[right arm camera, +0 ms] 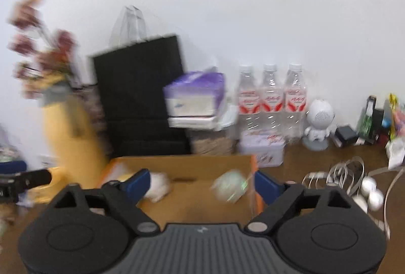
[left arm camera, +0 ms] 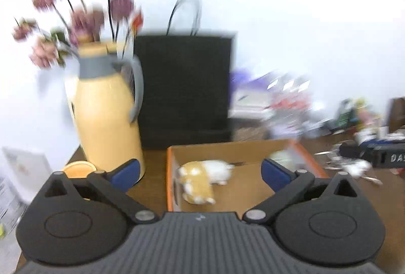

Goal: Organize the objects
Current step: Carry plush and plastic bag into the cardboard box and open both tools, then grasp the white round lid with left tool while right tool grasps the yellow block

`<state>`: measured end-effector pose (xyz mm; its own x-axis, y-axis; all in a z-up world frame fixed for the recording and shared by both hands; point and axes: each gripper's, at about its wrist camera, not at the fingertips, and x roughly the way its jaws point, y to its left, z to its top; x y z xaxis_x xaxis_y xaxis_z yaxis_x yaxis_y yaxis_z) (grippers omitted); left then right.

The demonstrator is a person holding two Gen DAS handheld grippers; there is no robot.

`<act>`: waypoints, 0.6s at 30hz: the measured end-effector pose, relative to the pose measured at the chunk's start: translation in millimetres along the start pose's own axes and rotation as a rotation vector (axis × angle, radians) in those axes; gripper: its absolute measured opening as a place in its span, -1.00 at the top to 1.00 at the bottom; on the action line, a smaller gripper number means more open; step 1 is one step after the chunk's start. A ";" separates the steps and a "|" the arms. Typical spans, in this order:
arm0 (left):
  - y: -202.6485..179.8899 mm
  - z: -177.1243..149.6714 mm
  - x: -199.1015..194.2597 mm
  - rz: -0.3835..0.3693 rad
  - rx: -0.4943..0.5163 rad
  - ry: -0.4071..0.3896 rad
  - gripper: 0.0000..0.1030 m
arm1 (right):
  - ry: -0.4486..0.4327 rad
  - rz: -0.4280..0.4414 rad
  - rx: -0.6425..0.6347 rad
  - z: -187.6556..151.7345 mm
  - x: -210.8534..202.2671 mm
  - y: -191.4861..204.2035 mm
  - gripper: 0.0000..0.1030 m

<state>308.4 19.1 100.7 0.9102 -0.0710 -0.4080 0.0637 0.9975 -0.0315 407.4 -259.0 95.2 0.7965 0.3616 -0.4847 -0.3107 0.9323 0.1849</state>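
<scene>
On the left I see the yellow jug (left arm camera: 108, 122) with pink flowers (left arm camera: 76, 8) standing on the brown counter (left arm camera: 152, 160). Behind it stands a black bag (left arm camera: 184, 89). My left tongs (left arm camera: 200, 172) are wide and hold nothing. Past them, the toy cat (left arm camera: 202, 180) lies on its side in the cardboard box (left arm camera: 253, 188). My right tongs (right arm camera: 201, 184) are wide and empty too. A blurry pale green ball (right arm camera: 229, 186) sits between them in the box. Three water bottles (right arm camera: 270, 99) stand at the wall on the right.
</scene>
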 end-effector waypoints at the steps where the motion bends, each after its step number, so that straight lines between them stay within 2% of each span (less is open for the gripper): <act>1: -2.8 -14.0 -26.3 -0.026 0.006 -0.028 -1.00 | -0.002 0.042 -0.006 -12.8 -24.7 4.2 -0.81; 4: -10.7 -68.4 -94.9 -0.063 -0.002 -0.039 -1.00 | -0.045 0.142 -0.042 -69.1 -103.3 21.5 -0.83; 7: -15.0 -125.7 -148.7 -0.099 0.001 -0.015 -1.00 | -0.077 0.144 -0.090 -135.5 -164.7 33.9 -1.00; 8: -16.2 -146.3 -161.1 -0.113 0.006 0.003 -1.00 | -0.083 0.146 -0.097 -156.7 -179.8 35.7 -1.00; 10: -17.5 -177.8 -174.1 -0.128 0.022 0.078 -1.00 | -0.045 0.172 -0.146 -203.3 -204.4 42.6 -1.00; 13: -20.0 -217.4 -180.9 -0.101 0.035 0.208 -1.00 | 0.050 0.157 -0.153 -252.0 -219.9 49.5 -1.00; 16: -14.5 -231.6 -187.8 -0.111 0.037 0.219 -1.00 | 0.089 0.107 -0.150 -277.3 -234.2 56.6 -0.94; 18: -9.2 -227.6 -185.5 -0.068 0.021 0.196 -1.00 | 0.117 0.129 -0.202 -280.8 -248.3 61.3 -0.86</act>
<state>45.9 22.5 -31.0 0.8069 -0.1352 -0.5750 0.1328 0.9901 -0.0465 44.9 -292.6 -13.2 0.6818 0.4633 -0.5662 -0.5120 0.8550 0.0830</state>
